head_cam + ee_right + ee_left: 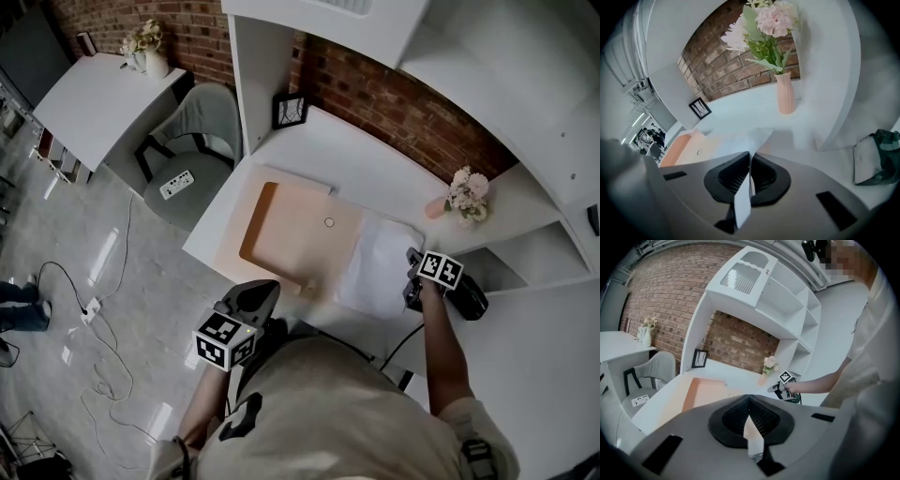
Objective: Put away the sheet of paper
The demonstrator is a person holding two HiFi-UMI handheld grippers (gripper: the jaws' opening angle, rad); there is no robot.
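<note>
Right gripper (749,164) jaws pinch the paper's (740,138) near edge. The sheet lies on the desk (375,173) ahead of them, just beside a peach tray (300,230). Left gripper (749,401) jaws are together and empty, short of the desk. The paper looks gripped only, so putting it away remains.

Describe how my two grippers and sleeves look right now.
Left gripper and right gripper have grey shells around black ribbed jaw pads; each carries a white cube with black square markers. A black cable trails from the right one. The shirt is pale and short-sleeved.
</note>
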